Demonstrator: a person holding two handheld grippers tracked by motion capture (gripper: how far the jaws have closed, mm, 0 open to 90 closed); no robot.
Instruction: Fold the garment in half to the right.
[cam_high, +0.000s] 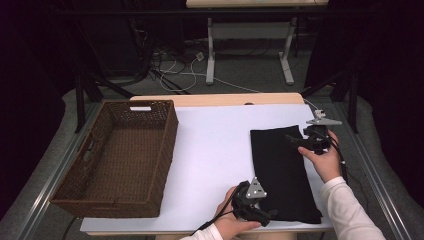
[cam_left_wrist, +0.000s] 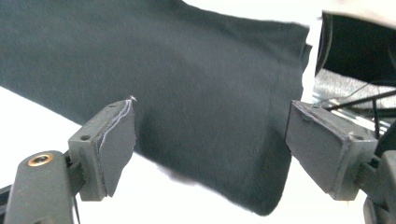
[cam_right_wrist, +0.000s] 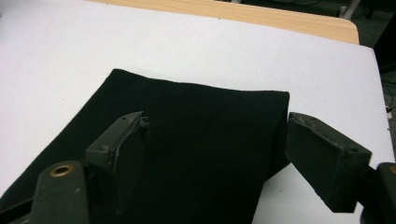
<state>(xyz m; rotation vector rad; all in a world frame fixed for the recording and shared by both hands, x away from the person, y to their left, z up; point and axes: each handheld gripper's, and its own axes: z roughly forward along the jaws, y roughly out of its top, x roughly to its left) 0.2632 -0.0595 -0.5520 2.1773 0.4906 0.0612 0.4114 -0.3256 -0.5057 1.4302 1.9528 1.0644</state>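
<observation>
A black folded cloth (cam_high: 282, 170) lies flat on the right part of the white table top (cam_high: 215, 150). My left gripper (cam_high: 269, 215) is at the cloth's near left corner, by the table's front edge, and points right. In the left gripper view the left gripper (cam_left_wrist: 210, 135) stands open, its pads (cam_left_wrist: 116, 144) apart from the cloth (cam_left_wrist: 187, 70), whose corner lies between and beyond them. My right gripper (cam_high: 295, 141) is at the cloth's far right corner. In the right gripper view the right gripper (cam_right_wrist: 215, 144) is open over the cloth's (cam_right_wrist: 196, 121) folded edge, with neither pad pressing on it.
An empty brown wicker basket (cam_high: 167, 150) stands on the left part of the table. A strip of bare wood (cam_high: 215, 99) runs along the table's far edge. Beyond it are the white legs of another table (cam_high: 211, 50) and cables on the floor.
</observation>
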